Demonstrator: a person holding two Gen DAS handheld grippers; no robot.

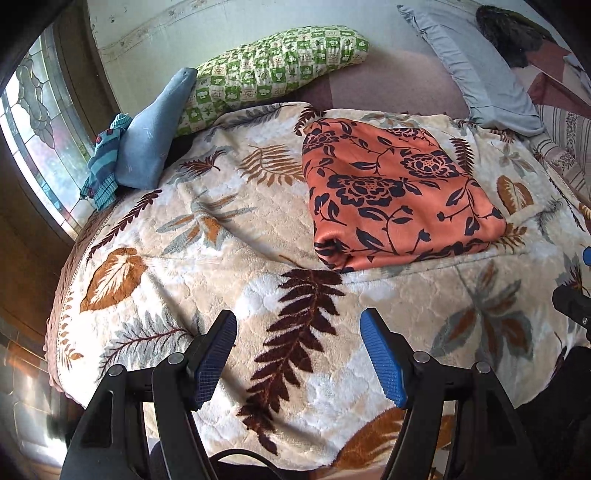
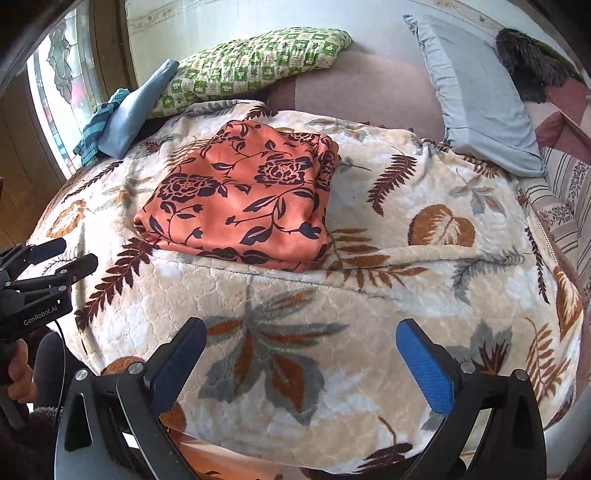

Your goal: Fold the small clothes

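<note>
The orange cloth with dark flowers (image 1: 399,192) lies folded into a thick, roughly square packet on the leaf-patterned blanket (image 1: 207,280) that covers the bed. In the left wrist view it sits at about one o'clock from the centre; in the right wrist view the same packet (image 2: 240,199) sits at about eleven o'clock. Its folded edges are stacked along the near side, and nothing touches it.

Both grippers hang over the bare blanket on the near side of the cloth, well apart from it. The left gripper (image 1: 299,350) has its blue-padded fingers (image 1: 216,362) apart with only blanket pile between them. The right gripper (image 2: 301,358) has its fingers (image 2: 424,369) spread wider still, also with nothing between them. In the right wrist view the left gripper shows again at nine o'clock (image 2: 62,258), with the person's hand (image 2: 18,373) on its handle at the lower left edge.

Beyond the cloth, at eleven to twelve o'clock, a green checked pillow (image 1: 273,70) leans by the wall. Beside it at ten o'clock a blue garment (image 1: 151,140) stands bunched up, touching a striped teal garment (image 1: 103,162) next to the window (image 1: 37,129). At one to two o'clock a grey-blue pillow (image 1: 476,70) lies on the mauve sheet (image 1: 388,88), with a dark furry thing (image 1: 513,33) at the far upper right.
</note>
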